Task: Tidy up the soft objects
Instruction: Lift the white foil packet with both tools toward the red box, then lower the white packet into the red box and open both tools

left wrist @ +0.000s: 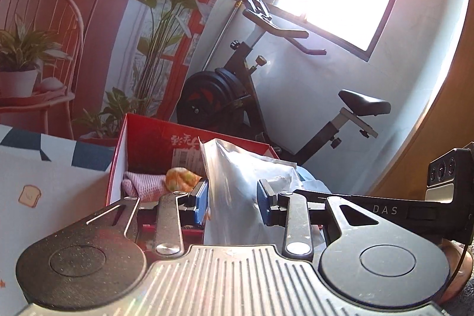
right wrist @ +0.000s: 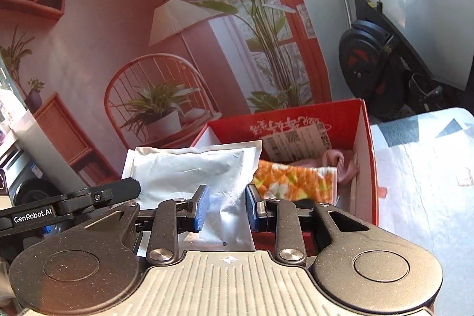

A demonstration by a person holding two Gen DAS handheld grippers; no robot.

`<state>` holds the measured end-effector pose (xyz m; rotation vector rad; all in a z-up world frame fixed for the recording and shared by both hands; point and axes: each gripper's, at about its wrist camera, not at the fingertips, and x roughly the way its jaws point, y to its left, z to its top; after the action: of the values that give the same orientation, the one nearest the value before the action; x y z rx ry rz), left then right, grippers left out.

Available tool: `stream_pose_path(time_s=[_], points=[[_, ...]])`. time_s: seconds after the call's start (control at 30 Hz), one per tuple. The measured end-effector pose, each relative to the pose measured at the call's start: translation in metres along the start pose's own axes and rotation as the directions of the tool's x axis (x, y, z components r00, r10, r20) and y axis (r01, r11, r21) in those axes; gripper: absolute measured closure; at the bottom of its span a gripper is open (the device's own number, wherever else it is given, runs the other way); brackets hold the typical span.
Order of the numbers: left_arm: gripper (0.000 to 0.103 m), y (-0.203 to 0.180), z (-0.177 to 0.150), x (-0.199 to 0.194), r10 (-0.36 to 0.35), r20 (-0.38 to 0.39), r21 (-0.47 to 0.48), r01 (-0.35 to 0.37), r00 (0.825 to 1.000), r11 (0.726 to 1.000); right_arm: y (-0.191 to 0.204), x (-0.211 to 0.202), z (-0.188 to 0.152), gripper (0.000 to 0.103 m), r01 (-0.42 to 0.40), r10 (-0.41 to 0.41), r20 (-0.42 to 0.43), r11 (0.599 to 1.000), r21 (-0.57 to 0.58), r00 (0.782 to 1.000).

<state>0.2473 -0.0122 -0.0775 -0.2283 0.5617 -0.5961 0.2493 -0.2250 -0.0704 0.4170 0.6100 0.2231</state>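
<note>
A silver-white soft pouch point(left wrist: 240, 185) is held upright between the blue pads of my left gripper point(left wrist: 232, 199), at the near edge of a red cardboard box point(left wrist: 154, 138). My right gripper point(right wrist: 226, 207) is shut on the same pouch point(right wrist: 195, 170) from the other side. The box point(right wrist: 367, 156) holds a pink cloth point(right wrist: 340, 164) and an orange-green patterned cloth point(right wrist: 296, 179). Both cloths also show in the left wrist view, the pink one point(left wrist: 145, 184) beside the patterned one point(left wrist: 180, 178).
The box stands on a surface with a white and blue patterned cover point(right wrist: 420, 173). An exercise bike point(left wrist: 237, 90) stands behind the box. A printed backdrop with a chair and plants point(right wrist: 160, 96) lies beyond. The other gripper's body point(left wrist: 414, 209) is close on the right.
</note>
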Motion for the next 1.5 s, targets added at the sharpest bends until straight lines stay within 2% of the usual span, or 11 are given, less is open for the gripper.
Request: stream_pose_path(time_s=[0.3, 0.47, 0.6, 0.77, 0.9, 1.0, 1.07, 1.13, 1.23, 1.37, 1.5], points=[[0.067, 0.013, 0.026, 0.053, 0.048, -0.023, 0.047, -0.047, 0.999, 0.998, -0.024, 0.057, 0.031, 0.078, 0.039, -0.038, 0.018, 0.999, -0.035, 0.999], [0.067, 0.022, 0.021, 0.086, 0.076, -0.092, 0.057, -0.071, 0.993, 0.996, -0.044, 0.087, 0.028, 0.078, 0.073, -0.074, -0.032, 0.997, -0.029, 0.997], [0.067, 0.03, 0.01, 0.11, 0.13, -0.2, 0.063, -0.119, 0.971, 0.991, -0.057, 0.104, 0.018, 0.077, 0.102, -0.104, -0.087, 0.994, -0.03, 0.991], [0.066, 0.031, 0.004, 0.119, 0.135, -0.23, 0.085, -0.118, 0.964, 0.989, -0.063, 0.115, 0.01, 0.074, 0.127, -0.131, -0.121, 0.991, -0.047, 0.984], [0.063, 0.03, 0.005, 0.112, 0.14, -0.225, 0.098, -0.121, 0.964, 0.988, -0.062, 0.107, 0.009, 0.071, 0.146, -0.153, -0.093, 0.986, -0.08, 0.984], [0.049, 0.025, 0.005, 0.101, 0.15, -0.203, 0.112, -0.129, 0.968, 0.985, -0.06, 0.094, 0.008, 0.057, 0.162, -0.168, -0.058, 0.982, -0.098, 0.984], [0.04, 0.02, 0.004, 0.091, 0.159, -0.188, 0.119, -0.138, 0.969, 0.983, -0.058, 0.085, 0.005, 0.039, 0.175, -0.18, -0.036, 0.979, -0.103, 0.983], [0.033, 0.016, 0.002, 0.079, 0.167, -0.174, 0.125, -0.147, 0.971, 0.981, -0.055, 0.075, 0.001, 0.029, 0.182, -0.185, -0.017, 0.977, -0.107, 0.983], [0.015, 0.009, -0.003, 0.058, 0.179, -0.152, 0.132, -0.159, 0.972, 0.978, -0.05, 0.059, -0.007, 0.003, 0.209, -0.209, 0.009, 0.971, -0.114, 0.978], [0.006, 0.004, -0.014, 0.03, 0.167, -0.141, 0.116, -0.151, 0.976, 0.982, -0.042, 0.035, -0.02, 0.001, 0.225, -0.22, 0.054, 0.967, -0.122, 0.974], [0.003, 0.003, -0.03, 0.005, 0.182, -0.144, 0.092, -0.17, 0.973, 0.981, -0.037, 0.015, -0.037, 0.0, 0.271, -0.263, 0.094, 0.958, -0.09, 0.96]])
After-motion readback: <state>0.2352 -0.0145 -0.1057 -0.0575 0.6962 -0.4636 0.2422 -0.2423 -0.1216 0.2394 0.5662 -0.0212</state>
